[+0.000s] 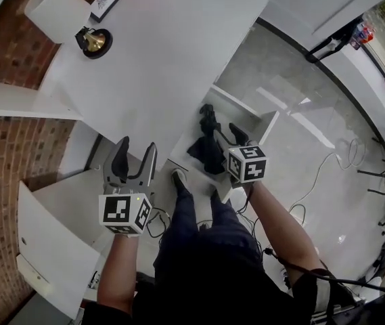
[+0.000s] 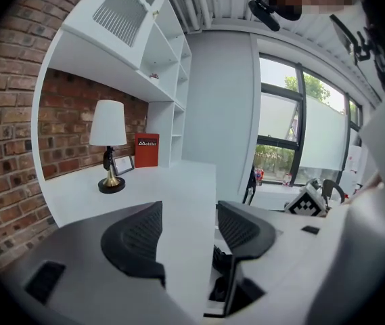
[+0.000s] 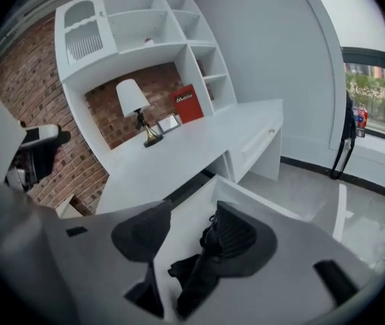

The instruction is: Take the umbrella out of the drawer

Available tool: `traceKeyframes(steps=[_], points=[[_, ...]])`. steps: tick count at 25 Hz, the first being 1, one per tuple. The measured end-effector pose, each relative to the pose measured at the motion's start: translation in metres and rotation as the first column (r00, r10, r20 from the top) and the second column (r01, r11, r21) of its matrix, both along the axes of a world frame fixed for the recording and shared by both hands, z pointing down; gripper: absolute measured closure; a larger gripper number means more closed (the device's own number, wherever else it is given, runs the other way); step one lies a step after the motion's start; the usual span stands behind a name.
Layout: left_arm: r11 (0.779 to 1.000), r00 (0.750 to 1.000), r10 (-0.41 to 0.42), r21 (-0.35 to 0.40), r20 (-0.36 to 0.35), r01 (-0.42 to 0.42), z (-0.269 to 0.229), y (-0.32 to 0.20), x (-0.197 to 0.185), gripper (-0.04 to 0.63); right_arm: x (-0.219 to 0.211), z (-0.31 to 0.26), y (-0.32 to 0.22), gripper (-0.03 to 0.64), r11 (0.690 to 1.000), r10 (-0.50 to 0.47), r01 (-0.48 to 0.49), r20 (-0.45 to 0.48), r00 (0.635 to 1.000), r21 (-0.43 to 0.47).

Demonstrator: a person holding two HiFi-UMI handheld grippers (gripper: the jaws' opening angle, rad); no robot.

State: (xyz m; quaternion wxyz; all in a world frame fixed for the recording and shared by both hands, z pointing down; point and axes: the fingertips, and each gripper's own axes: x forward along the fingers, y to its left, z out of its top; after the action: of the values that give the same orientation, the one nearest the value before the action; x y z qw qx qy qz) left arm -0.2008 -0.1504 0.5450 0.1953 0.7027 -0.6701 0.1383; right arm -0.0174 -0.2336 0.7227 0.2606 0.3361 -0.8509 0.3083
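The umbrella (image 1: 209, 151), black and folded, lies in the open white drawer (image 1: 268, 124) that stands pulled out from under the front of the white desk (image 1: 165, 53). It lies lengthwise, with its darker handle end toward the desk and its loose fabric toward the person. The right gripper (image 3: 185, 225) hangs just over the drawer and points down into it with its jaws apart. In the right gripper view the umbrella's fabric shows in the gap between them and under the right-hand jaw, but the pads do not press on it (whether either jaw brushes the cloth cannot be told). The left gripper (image 1: 134, 156) is off to the left of the drawer, by the desk's front edge. Its jaws are wide open with nothing between them, and only the bare desk top shows beyond. At the far end of the desk, against the brick wall, stand a lamp (image 1: 57, 12) with a white shade and a brass foot, a small picture frame (image 1: 104, 4) and a red box (image 2: 147, 149). The person's legs in dark trousers show at the bottom of the head view, one shoe (image 1: 178, 181) just before the drawer.
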Motion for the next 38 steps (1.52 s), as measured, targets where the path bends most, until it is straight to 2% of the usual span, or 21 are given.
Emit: traceKeyframes(steps=[4, 12, 18, 24, 31, 36, 38], points=[[1.000, 0.999, 0.000, -0.022, -0.038, -0.001, 0.017, 0.002, -0.015, 0.353, -0.018, 0.053, 0.008, 0.375, 0.994, -0.013, 0.006, -0.068, 0.998, -0.106], [1.000, 0.996, -0.001, -0.011, -0.090, 0.000, 0.033, 0.013, -0.037, 0.353, -0.020, 0.144, 0.012, 0.315, 0.944, 0.060, -0.126, -0.215, 0.975, -0.306], [0.998, 0.995, -0.011, -0.059, -0.097, 0.006, 0.053, 0.017, -0.051, 0.353, -0.027, 0.193, 0.027, 0.273, 0.941, -0.046, -0.073, -0.339, 0.940, -0.330], [0.998, 0.995, -0.017, -0.069, -0.098, 0.010, 0.059, 0.019, -0.056, 0.353, -0.017, 0.220, 0.023, 0.277, 0.954, -0.106, -0.043, -0.466, 0.878, -0.298], [0.997, 0.995, -0.032, -0.074, -0.095, 0.025, 0.060, 0.025, -0.055, 0.354, -0.016, 0.232, 0.026, 0.316, 0.951, -0.143, -0.011, -0.468, 0.872, -0.310], [0.997, 0.993, -0.045, -0.069, -0.105, 0.038, 0.057, 0.031, -0.047, 0.354, -0.011, 0.219, 0.024, 0.365, 0.939, -0.122, -0.033, -0.422, 0.898, -0.341], [0.997, 0.993, -0.050, -0.061, -0.111, 0.043, 0.054, 0.033, -0.044, 0.354, -0.010, 0.209, 0.025, 0.373, 0.944, -0.105, -0.036, -0.400, 0.910, -0.329]])
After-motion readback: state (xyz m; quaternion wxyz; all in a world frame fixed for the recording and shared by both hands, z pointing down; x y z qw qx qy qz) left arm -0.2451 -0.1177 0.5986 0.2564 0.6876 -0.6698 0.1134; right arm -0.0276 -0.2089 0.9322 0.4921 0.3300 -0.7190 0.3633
